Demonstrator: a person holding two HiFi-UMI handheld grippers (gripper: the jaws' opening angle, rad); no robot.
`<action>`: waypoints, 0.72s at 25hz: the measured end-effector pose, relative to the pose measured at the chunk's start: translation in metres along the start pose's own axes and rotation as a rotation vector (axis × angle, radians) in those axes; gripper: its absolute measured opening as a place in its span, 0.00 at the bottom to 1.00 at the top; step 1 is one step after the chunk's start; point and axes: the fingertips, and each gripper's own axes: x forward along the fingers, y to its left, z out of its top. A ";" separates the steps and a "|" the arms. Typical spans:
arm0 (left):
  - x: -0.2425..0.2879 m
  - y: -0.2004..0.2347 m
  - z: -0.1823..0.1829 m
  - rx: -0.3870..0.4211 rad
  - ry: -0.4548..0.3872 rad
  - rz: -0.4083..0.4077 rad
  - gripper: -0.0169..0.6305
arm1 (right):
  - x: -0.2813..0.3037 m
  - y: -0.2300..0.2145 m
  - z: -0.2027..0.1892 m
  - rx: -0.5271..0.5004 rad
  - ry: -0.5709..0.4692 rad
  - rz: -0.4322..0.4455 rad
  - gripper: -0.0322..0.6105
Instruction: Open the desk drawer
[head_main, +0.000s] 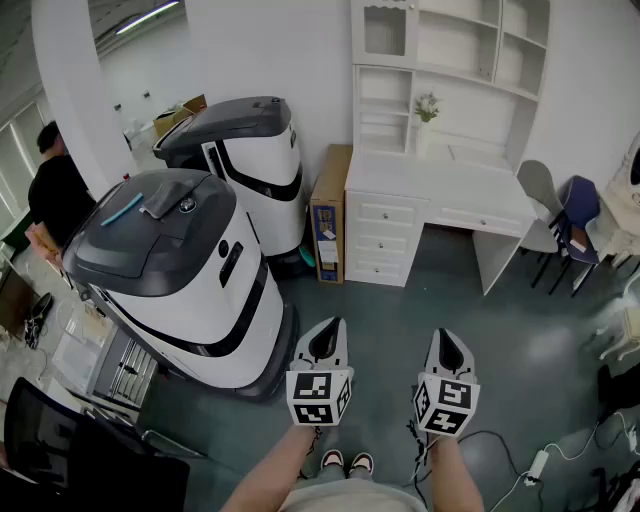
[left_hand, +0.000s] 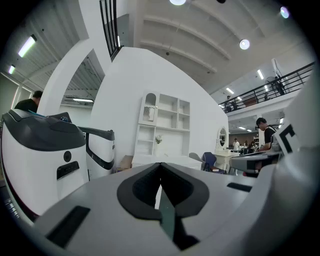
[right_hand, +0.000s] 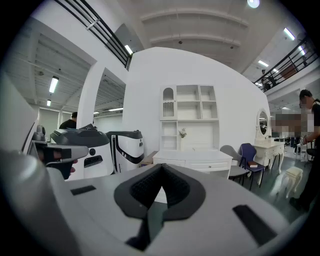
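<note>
Closest in, the person's shoes stand on the grey-green floor, and both forearms reach forward from the bottom edge of the head view. The left gripper and the right gripper are held side by side at about the same height, a little apart, both pointing roughly level towards the far wall. Each gripper view shows its own jaws pressed together at the tips with nothing between them, so both are closed and empty. A cable trails across the floor to the right of the right gripper.

To the left, just beyond the left gripper, a large white and dark grey machine stands on the floor, with a second one of the same kind behind it. A tall cardboard box stands upright between that second machine and the table.

The white table is well apart from both grippers, against the far wall. Three stacked drawers fill its left side and a long drawer sits under the top to the right; all are shut. A white shelf unit rises from the back of the table, with a small plant on it. Chairs stand at the table's right end.
</note>
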 end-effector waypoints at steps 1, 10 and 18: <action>0.000 0.001 0.000 0.001 -0.002 0.002 0.05 | 0.000 0.001 0.000 -0.001 -0.001 0.000 0.05; -0.005 0.005 0.000 0.007 -0.002 0.012 0.05 | -0.002 0.008 0.002 0.014 -0.023 0.023 0.06; -0.006 0.009 -0.002 0.012 0.000 0.020 0.05 | 0.000 0.012 -0.002 0.052 -0.025 0.045 0.06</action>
